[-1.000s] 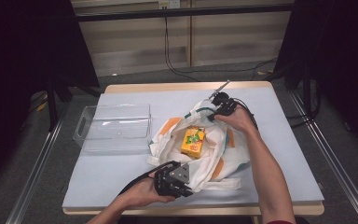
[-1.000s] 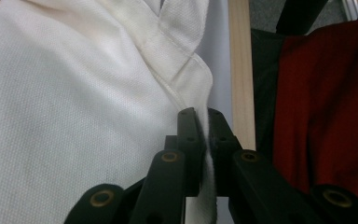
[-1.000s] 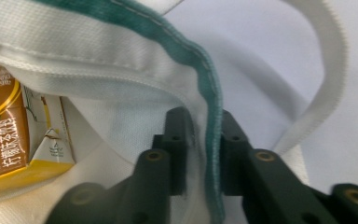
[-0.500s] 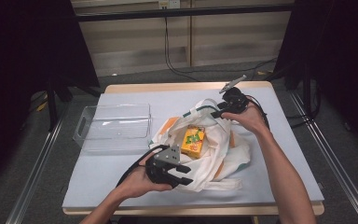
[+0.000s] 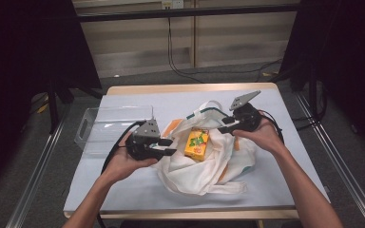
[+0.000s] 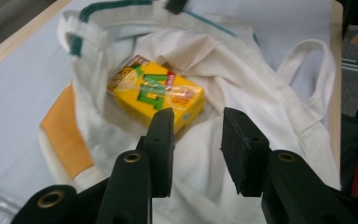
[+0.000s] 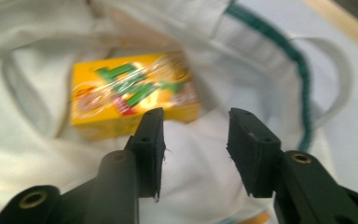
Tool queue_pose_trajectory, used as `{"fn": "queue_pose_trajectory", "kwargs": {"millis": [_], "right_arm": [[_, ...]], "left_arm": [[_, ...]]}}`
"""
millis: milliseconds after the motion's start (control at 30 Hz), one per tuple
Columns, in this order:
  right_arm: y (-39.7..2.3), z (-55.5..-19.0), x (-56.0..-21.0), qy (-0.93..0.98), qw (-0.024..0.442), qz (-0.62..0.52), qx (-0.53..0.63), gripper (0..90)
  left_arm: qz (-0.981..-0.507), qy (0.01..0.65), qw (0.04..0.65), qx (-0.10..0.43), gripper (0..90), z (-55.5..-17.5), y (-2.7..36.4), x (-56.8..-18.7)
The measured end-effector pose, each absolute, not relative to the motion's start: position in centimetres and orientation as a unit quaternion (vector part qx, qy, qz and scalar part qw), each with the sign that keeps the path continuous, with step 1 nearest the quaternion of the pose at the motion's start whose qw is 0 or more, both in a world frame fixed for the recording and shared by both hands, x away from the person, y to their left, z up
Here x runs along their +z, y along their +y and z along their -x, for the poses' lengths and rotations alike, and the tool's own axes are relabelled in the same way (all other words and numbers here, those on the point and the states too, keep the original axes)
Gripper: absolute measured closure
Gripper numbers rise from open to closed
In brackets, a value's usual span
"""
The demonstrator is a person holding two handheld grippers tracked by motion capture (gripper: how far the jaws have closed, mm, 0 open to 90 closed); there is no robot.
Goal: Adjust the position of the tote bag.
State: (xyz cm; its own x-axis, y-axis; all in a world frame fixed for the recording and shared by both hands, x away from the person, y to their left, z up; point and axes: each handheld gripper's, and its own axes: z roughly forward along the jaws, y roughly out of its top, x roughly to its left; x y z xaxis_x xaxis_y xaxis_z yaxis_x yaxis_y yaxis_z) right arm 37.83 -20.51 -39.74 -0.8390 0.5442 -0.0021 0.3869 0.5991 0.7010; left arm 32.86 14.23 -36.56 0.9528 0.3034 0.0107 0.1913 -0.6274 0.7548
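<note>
A white cloth tote bag [image 5: 204, 166] with green trim and orange patches lies open in the middle of the table. Inside its mouth rests a yellow juice carton [image 5: 196, 144] [image 6: 156, 93] [image 7: 133, 91] with green lettering. My left gripper [image 5: 168, 146] [image 6: 196, 144] hovers open at the bag's left edge, jaws pointing at the carton, with nothing between them. My right gripper [image 5: 223, 127] [image 7: 196, 151] is open at the bag's upper right rim, a little above the cloth, also empty. The bag's handle [image 6: 314, 65] [image 7: 340, 74] loops out on the table.
A clear plastic bin [image 5: 111, 128] stands on the left part of the table, close behind my left hand. The table top [image 5: 285, 180] is covered with a pale sheet, with a wooden edge at the far side. Cables trail from both grippers.
Both grippers have let go of the bag's cloth and now stand open. My left hand moved up and left along the bag; my right hand lifted slightly at the rim.
</note>
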Motion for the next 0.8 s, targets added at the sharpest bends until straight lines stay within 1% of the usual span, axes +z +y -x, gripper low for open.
{"fn": "queue_pose_trajectory", "kwargs": {"millis": [133, 167, 233, 267, 300, 333, 367, 400, 433, 467, 533, 567, 633, 667, 700, 733, 767, 800], "right_arm": [[-20.2, -36.1, -40.2, 0.895, 0.091, -0.248, 0.359, 58.1], [-20.2, -35.7, -40.4, 0.897, 0.088, -0.247, 0.357, 57.4], [-20.1, -35.3, -40.6, 0.897, 0.088, -0.245, 0.358, 56.4], [-20.2, -34.5, -41.1, 0.898, 0.085, -0.245, 0.356, 54.4], [-20.2, -34.2, -41.2, 0.897, 0.082, -0.245, 0.359, 54.0], [-20.3, -33.9, -41.5, 0.897, 0.079, -0.244, 0.359, 51.9], [-20.2, -33.7, -41.7, 0.898, 0.087, -0.249, 0.353, 47.7], [-20.2, -33.5, -41.9, 0.896, 0.095, -0.259, 0.348, 45.0], [-20.2, -33.5, -41.9, 0.896, 0.095, -0.259, 0.348, 45.0], [-20.4, -33.5, -42.5, 0.892, 0.085, -0.267, 0.354, 42.4], [-20.3, -33.5, -43.0, 0.890, 0.078, -0.270, 0.358, 41.1], [-20.2, -33.5, -43.3, 0.890, 0.078, -0.273, 0.357, 39.6], [-20.0, -33.7, -43.6, 0.891, 0.079, -0.276, 0.351, 38.6], [-20.0, -33.7, -43.6, 0.891, 0.079, -0.276, 0.351, 38.6], [-19.9, -33.8, -43.8, 0.890, 0.076, -0.276, 0.355, 39.8], [-19.9, -33.8, -43.8, 0.890, 0.076, -0.277, 0.354, 41.6], [-19.8, -33.9, -43.9, 0.890, 0.077, -0.278, 0.353, 46.3], [-19.8, -33.9, -43.9, 0.890, 0.077, -0.278, 0.353, 46.3]], "left_arm": [[-0.903, 0.155, 0.394, 0.073, 57.0, -34.3, 14.2, -36.6], [-0.903, 0.169, 0.389, 0.074, 54.2, -34.7, 14.0, -36.7], [-0.903, 0.175, 0.385, 0.081, 49.5, -35.0, 13.7, -36.8], [-0.910, 0.175, 0.367, 0.082, 48.1, -35.9, 13.1, -37.1], [-0.910, 0.175, 0.367, 0.082, 47.2, -35.9, 13.1, -37.1], [-0.915, 0.179, 0.350, 0.088, 46.1, -36.6, 12.4, -37.5], [-0.921, 0.173, 0.337, 0.087, 45.4, -37.1, 12.1, -37.7], [-0.920, 0.183, 0.334, 0.087, 45.1, -37.6, 11.6, -38.2], [-0.920, 0.183, 0.334, 0.087, 44.1, -37.6, 11.6, -38.2], [-0.926, 0.188, 0.315, 0.091, 44.1, -38.4, 10.9, -38.9], [-0.924, 0.199, 0.313, 0.089, 43.8, -38.7, 10.5, -39.4], [-0.929, 0.202, 0.297, 0.085, 45.7, -39.2, 10.0, -40.0], [-0.929, 0.214, 0.285, 0.096, 52.3, -39.6, 9.3, -40.7], [-0.929, 0.214, 0.285, 0.096, 59.3, -39.6, 9.3, -40.7], [-0.932, 0.219, 0.271, 0.099, 65.2, -40.1, 9.0, -41.0], [-0.932, 0.222, 0.270, 0.100, 72.5, -40.3, 9.0, -41.1], [-0.931, 0.227, 0.265, 0.105, 77.8, -40.5, 9.0, -41.2], [-0.931, 0.227, 0.265, 0.105, 79.3, -40.5, 9.0, -41.2]]}}
